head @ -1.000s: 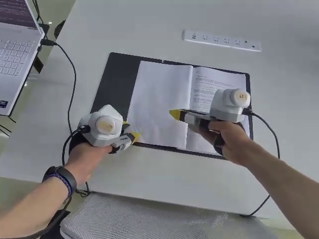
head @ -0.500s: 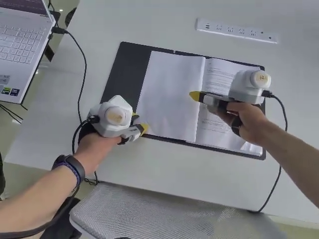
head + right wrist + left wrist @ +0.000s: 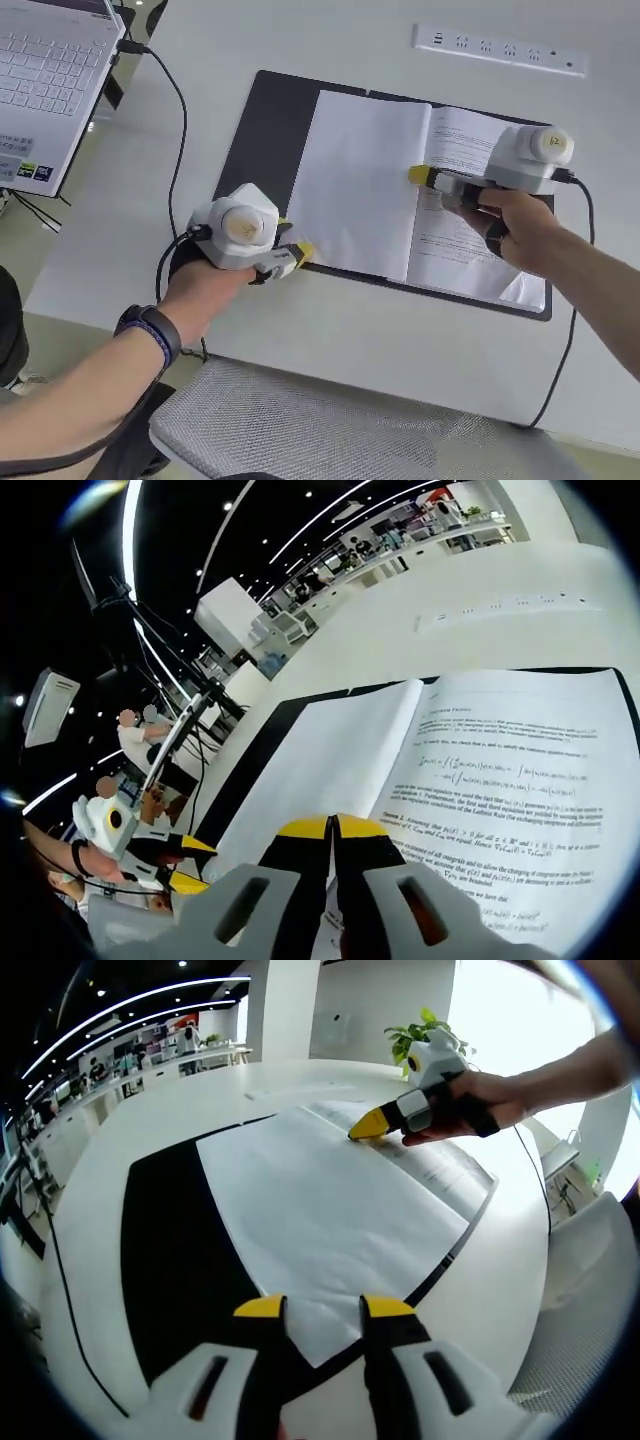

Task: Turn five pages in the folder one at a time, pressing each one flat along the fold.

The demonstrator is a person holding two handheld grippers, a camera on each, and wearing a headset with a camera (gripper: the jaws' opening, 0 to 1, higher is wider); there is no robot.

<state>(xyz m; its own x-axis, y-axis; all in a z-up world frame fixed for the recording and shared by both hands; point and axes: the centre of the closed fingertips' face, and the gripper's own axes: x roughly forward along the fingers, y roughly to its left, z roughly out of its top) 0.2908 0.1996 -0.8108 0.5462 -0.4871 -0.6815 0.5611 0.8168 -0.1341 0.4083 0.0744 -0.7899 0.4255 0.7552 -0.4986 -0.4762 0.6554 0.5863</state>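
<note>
The right gripper point(image 3: 418, 176), its yellow-tipped jaws pinched together on nothing, has slid across to the fold point(image 3: 427, 125) and a little way up it. Its tip now sits where the turned blank white page point(image 3: 360, 180) meets the printed page point(image 3: 462, 150). The left gripper point(image 3: 298, 253), jaws slightly parted and empty, hovers at the near edge of the open black folder point(image 3: 262, 140), which lies flat on the white worktable point(image 3: 300, 50). I'd say this page is being pressed along its crease, and the next turn hasn't begun.
</note>
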